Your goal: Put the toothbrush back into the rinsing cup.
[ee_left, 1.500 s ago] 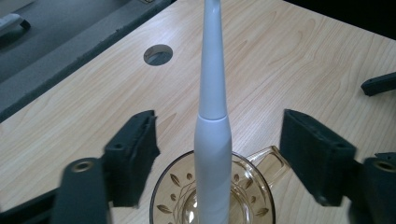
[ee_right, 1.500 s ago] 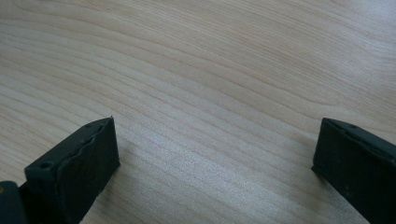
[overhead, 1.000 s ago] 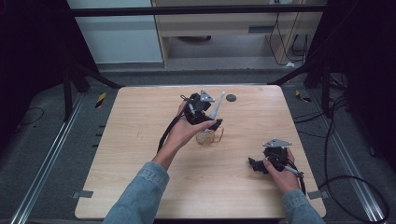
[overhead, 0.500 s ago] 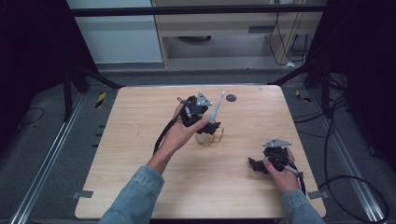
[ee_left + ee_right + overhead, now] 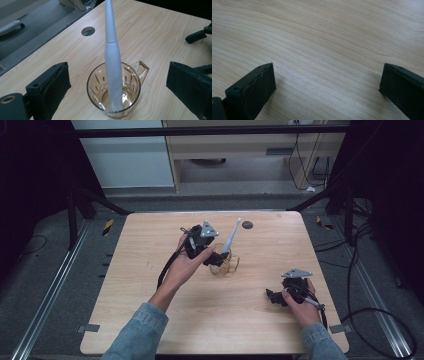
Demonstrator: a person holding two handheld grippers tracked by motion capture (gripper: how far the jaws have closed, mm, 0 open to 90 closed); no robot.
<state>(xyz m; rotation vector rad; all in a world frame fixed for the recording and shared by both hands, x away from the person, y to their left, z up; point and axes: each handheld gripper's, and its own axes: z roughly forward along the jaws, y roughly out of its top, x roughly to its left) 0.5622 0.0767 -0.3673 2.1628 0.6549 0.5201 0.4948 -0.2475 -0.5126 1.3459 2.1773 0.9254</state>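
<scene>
The left tool [image 5: 117, 85] stands wide open, jaws either side of the amber patterned glass mug [image 5: 113, 93] on the wooden bench [image 5: 160, 35], gripping nothing; a white slender plastic stick [image 5: 112, 57] leans inside the mug. The right tool [image 5: 327, 87], also wide open, hovers empty over bare bench.

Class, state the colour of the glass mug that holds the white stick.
Amber-tinted clear glass mug with cut line patterns, clearest in the left gripper view.

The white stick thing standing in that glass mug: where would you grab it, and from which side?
Probably the thick lower shaft of the white stick just above the rim of the glass mug. It leans on the rim, its slim top pointing away. The left gripper already faces it with open jaws either side, so close in level, clear of the handle.
</scene>
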